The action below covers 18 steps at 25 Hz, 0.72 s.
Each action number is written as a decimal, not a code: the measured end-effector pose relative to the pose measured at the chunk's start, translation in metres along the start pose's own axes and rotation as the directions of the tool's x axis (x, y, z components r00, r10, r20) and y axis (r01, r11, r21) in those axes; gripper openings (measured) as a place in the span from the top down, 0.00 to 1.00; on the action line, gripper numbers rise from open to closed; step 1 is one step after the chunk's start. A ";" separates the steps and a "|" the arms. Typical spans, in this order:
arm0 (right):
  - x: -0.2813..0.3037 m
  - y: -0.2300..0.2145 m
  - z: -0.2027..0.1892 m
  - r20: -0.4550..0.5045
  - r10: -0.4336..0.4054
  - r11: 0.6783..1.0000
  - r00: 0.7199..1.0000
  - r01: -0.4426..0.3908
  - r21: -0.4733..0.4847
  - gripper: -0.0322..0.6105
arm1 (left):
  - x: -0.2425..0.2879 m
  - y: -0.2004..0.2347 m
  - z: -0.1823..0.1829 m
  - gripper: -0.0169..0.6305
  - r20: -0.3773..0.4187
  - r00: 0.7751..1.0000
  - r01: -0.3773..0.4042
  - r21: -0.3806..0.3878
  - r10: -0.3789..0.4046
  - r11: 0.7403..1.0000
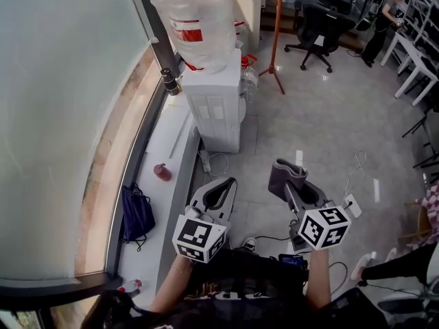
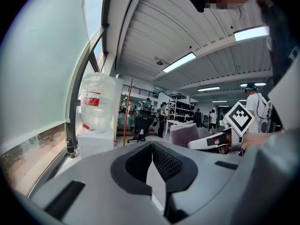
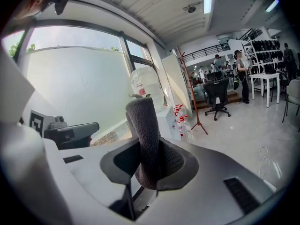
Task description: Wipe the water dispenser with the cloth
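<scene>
The white water dispenser [image 1: 218,105] stands against the window ledge with a large clear bottle [image 1: 195,20] on top; it also shows in the left gripper view [image 2: 96,142] and the right gripper view [image 3: 161,118]. My right gripper [image 1: 289,184] is shut on a folded grey cloth [image 1: 282,177], which stands up between the jaws [image 3: 146,139]. My left gripper [image 1: 221,192] is shut with nothing in it [image 2: 152,159]. Both grippers hang above the floor, well short of the dispenser.
A white window ledge [image 1: 164,156] holds a small red item [image 1: 162,172] and a dark blue bag [image 1: 136,214]. An orange stand [image 1: 275,40] and an office chair [image 1: 317,29] are behind the dispenser. Cables and a power strip [image 1: 352,205] lie on the floor. People stand far back.
</scene>
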State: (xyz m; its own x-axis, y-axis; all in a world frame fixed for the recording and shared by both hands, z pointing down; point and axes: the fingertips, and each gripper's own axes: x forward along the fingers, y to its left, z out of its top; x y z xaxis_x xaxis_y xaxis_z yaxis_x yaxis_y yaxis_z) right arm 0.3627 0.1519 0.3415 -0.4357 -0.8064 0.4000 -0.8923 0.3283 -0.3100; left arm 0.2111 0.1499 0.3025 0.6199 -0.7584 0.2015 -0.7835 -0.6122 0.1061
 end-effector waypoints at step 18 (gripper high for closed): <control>-0.026 -0.007 0.001 0.024 0.036 0.999 0.999 -0.035 -0.035 0.79 | -0.007 -0.038 0.005 0.95 -0.005 1.000 -0.005 0.037 0.005 0.999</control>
State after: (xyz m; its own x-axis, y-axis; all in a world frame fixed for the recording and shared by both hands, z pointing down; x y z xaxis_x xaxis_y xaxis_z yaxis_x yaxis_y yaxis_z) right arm 0.3806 0.1702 0.3321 -0.4647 -0.8057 0.3673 -0.8799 0.3737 -0.2935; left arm 0.2367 0.1779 0.2925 0.6159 -0.7602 0.2065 -0.7843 -0.6165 0.0694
